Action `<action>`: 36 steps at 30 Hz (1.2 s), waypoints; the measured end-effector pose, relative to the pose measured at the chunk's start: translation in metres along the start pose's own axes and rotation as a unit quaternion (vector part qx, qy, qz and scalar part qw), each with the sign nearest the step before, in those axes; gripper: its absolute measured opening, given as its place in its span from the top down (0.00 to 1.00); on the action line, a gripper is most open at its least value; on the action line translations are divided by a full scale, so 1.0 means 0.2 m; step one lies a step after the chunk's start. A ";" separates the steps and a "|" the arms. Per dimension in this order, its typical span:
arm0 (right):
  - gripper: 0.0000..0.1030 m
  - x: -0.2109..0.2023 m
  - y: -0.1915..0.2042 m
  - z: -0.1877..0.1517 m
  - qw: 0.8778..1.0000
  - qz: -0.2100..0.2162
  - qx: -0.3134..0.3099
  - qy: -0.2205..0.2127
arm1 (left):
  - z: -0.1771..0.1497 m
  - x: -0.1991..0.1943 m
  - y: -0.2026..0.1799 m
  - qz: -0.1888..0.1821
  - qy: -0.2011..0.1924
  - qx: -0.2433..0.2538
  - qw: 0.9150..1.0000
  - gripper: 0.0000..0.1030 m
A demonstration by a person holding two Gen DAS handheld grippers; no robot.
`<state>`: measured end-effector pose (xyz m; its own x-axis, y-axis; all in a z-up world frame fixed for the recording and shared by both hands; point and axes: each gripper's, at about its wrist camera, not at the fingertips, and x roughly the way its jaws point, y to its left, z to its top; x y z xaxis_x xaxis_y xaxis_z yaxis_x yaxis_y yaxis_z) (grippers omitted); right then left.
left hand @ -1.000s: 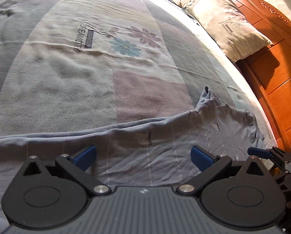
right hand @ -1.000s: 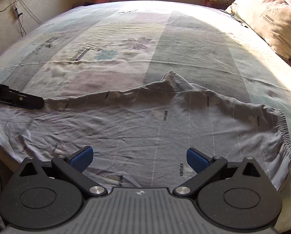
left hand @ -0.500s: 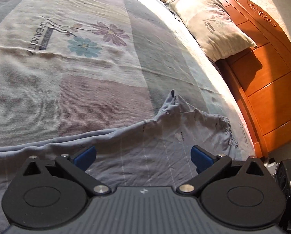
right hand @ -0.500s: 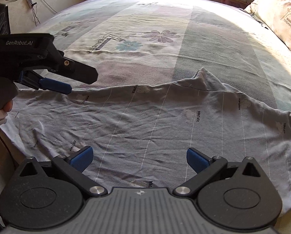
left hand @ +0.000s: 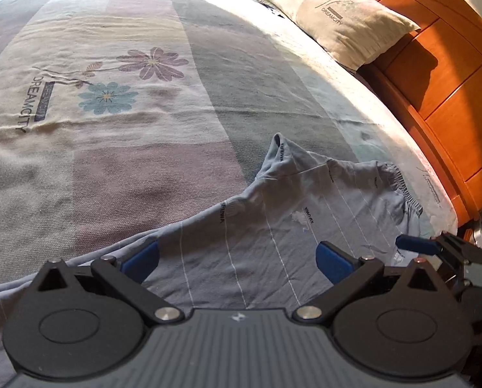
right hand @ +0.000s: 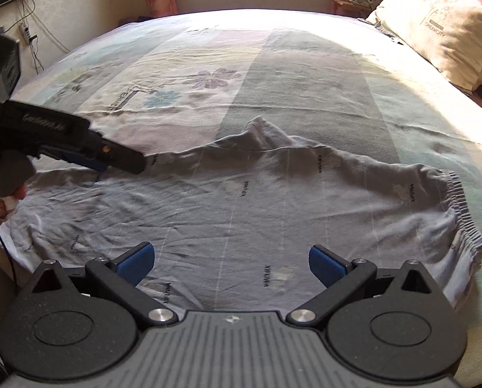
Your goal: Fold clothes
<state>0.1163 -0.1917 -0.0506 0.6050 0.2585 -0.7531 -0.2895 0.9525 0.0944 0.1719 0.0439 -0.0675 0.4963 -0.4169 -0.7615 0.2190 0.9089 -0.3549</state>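
A pair of grey trousers (right hand: 257, 200) with thin white stripes lies spread flat along the near edge of the bed, its elastic waistband (right hand: 464, 207) at the right. The same trousers (left hand: 289, 226) fill the lower part of the left wrist view. My left gripper (left hand: 237, 258) hovers open over the cloth, with nothing between its blue pads. It also shows in the right wrist view as the left gripper (right hand: 121, 161) low over the far edge of the leg end. My right gripper (right hand: 231, 258) is open above the near edge; the right gripper's tip (left hand: 415, 244) shows beside the waistband.
The trousers rest on a patchwork bedsheet (right hand: 273, 74) with a flower print. A beige pillow (left hand: 341, 16) leans on the orange wooden headboard (left hand: 451, 74) at the right. A hand (right hand: 1, 207) holds the left gripper's handle. Cables and a wall socket (right hand: 27, 32) are at the far left.
The left gripper has swung over the trousers, first toward the waistband, then back, and now sits further in over the leg's far edge. The right gripper rose and pulled back slightly. Both stayed open.
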 end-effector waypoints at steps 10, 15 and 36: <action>0.00 -0.08 -0.48 -0.15 0.987 -0.075 0.140 -0.010 | -0.31 -0.23 0.12 0.151 0.021 0.038 0.988 0.01; 0.00 -0.10 -0.36 -0.17 0.992 -0.049 0.115 -0.012 | -0.44 -0.29 0.27 0.169 0.028 -0.018 0.985 0.01; 0.00 -0.11 0.12 -0.04 1.000 0.010 0.013 0.005 | -0.69 -0.98 1.22 0.156 -0.086 -0.263 0.948 0.01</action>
<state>0.0895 -0.1753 -0.0375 0.5917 0.2757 -0.7575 -0.2821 0.9511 0.1259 0.0115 0.3455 -0.0796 0.6079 -0.0790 -0.7901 -0.3881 0.8385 -0.3825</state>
